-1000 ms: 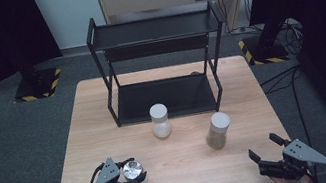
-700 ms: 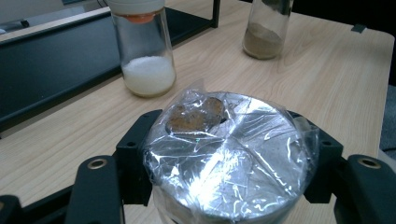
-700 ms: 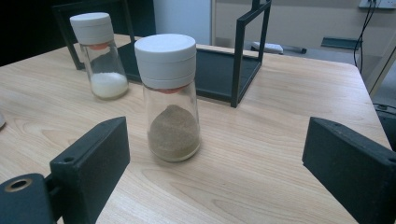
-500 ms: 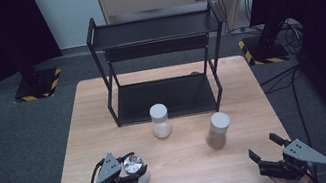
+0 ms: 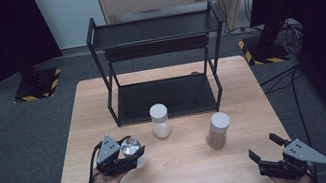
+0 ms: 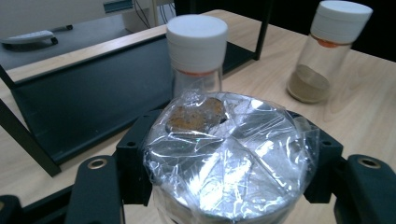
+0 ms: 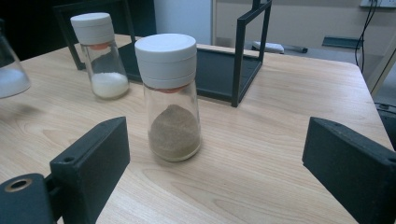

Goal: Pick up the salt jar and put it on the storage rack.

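The wooden table (image 5: 185, 169) takes up the middle and lower part of the high view. At its far edge, upper centre of the frame, stands a black two-tier rack (image 5: 159, 66). Just below the rack's lower shelf is a shaker with white powder (image 5: 160, 121), capped in white; to the right of it, near the centre right, stands a shaker with brown powder (image 5: 218, 130) under the same kind of cap. Both are upright and apart from each other.

At the lower left, the left gripper (image 5: 129, 157) is clamped on a foil-topped jar (image 5: 131, 147) — the left gripper view shows its black jaws pressing both sides of the jar (image 6: 224, 158), whose crinkled silvery cover carries a brown patch. The jar sits left of the white-powder shaker, well short of the rack.

At the lower right corner, the right gripper (image 5: 262, 150) has its jaws wide apart with nothing between them; in its own view the brown-powder shaker (image 7: 172, 98) stands ahead of them, untouched.
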Demonstrator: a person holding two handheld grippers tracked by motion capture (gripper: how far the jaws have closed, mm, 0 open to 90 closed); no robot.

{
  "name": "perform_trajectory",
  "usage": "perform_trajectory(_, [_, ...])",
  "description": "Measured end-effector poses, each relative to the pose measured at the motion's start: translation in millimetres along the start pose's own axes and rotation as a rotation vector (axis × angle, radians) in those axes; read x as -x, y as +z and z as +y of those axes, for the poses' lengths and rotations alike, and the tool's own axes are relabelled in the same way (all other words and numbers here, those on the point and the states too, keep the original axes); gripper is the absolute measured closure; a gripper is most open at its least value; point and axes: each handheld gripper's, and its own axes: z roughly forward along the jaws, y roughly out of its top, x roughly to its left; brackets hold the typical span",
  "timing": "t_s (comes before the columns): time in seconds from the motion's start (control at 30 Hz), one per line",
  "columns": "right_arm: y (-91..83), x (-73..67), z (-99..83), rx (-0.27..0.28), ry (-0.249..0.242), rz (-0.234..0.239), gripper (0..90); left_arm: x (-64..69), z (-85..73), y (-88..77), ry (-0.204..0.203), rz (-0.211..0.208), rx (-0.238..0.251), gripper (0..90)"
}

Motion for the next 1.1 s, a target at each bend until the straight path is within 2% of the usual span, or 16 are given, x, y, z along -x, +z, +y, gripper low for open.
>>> perform_trajectory(0.3, [-0.1,0.8,-0.3,0.0,0.005,0.003,7.6,-10.0,18.8,21.5,-0.039,0.058,0.004,33.8])
perform_trajectory(0.5, [0.0,1.4,-0.5,0.0,0.009,0.005,7.6,-13.7,33.0,37.6,-0.051,0.124,0.001,33.8])
perform_trajectory(0.7, [0.1,1.9,-0.7,0.0,0.01,0.007,7.6,-22.9,45.5,53.9,-0.073,0.151,-0.001,33.9])
perform_trajectory(0.87, [0.1,2.2,-0.9,0.0,0.01,0.009,7.6,-29.1,57.5,70.5,-0.102,0.189,0.012,33.8])
perform_trajectory(1.1, [0.0,2.8,-1.3,0.001,0.014,0.01,7.6,-27.7,77.0,97.7,-0.086,0.252,0.002,33.8])
